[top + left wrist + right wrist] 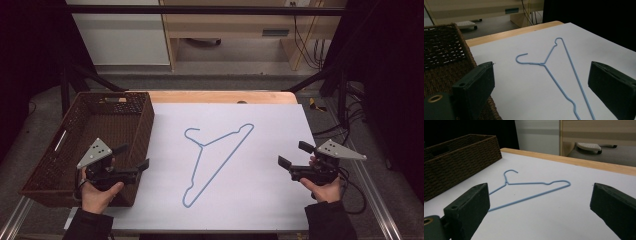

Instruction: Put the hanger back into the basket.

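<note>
Nothing started: hanger (215, 162) lies flat mid-sheet, beside the basket (47, 167), my left gripper (134, 156) and right gripper (295, 153) both spread, empty, flanking it; next I'd guess close in and pinch the wire.

Hanger (216, 161): I see it flat, mid-surface.
Basket (35, 176): left edge of surface (260, 200), brown wicker.
Sheet: white, under hanger.
</note>
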A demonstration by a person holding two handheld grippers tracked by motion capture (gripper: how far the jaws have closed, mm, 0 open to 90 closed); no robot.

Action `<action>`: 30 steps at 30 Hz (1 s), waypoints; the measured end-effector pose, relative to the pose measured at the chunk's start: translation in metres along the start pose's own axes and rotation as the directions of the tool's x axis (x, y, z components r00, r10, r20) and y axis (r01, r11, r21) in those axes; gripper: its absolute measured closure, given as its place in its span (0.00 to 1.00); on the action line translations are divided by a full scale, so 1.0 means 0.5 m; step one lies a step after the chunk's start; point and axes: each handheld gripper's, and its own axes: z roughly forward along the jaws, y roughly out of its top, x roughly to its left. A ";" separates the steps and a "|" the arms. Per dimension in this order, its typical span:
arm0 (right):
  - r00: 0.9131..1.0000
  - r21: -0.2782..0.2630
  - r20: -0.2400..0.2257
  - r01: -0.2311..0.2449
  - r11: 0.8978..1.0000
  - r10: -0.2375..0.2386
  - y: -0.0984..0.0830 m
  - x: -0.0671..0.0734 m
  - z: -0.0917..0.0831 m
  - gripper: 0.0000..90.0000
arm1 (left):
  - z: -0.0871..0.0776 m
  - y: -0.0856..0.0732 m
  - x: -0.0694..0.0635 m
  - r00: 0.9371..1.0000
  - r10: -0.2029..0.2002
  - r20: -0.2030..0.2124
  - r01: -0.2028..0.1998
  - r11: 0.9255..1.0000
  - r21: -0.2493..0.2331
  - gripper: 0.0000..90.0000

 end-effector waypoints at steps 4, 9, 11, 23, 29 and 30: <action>1.000 0.010 0.002 -0.002 1.000 0.002 -0.002 0.001 0.003 0.03 | 0.007 0.003 -0.010 1.000 -0.006 -0.003 0.006 1.000 0.009 0.08; 1.000 0.014 0.005 0.004 1.000 -0.004 -0.002 0.001 0.004 0.03 | 0.014 0.008 -0.021 1.000 -0.004 -0.001 0.004 1.000 0.010 0.09; 1.000 0.016 0.008 0.000 1.000 0.000 -0.002 0.003 0.005 0.03 | 0.017 0.011 -0.025 1.000 -0.002 0.000 0.002 1.000 0.016 0.09; 1.000 0.030 0.014 0.007 1.000 -0.007 -0.004 0.006 0.011 0.04 | 0.079 0.016 -0.071 1.000 -0.006 0.024 0.005 0.998 0.055 0.11; 1.000 0.045 0.006 0.015 0.999 -0.015 -0.006 0.010 0.018 0.04 | 0.120 0.019 -0.093 0.999 0.006 0.038 -0.010 0.996 0.089 0.12; 1.000 0.045 0.006 0.015 0.999 -0.015 -0.006 0.010 0.018 0.04 | 0.128 0.020 -0.096 0.999 0.008 0.040 -0.012 0.995 0.098 0.12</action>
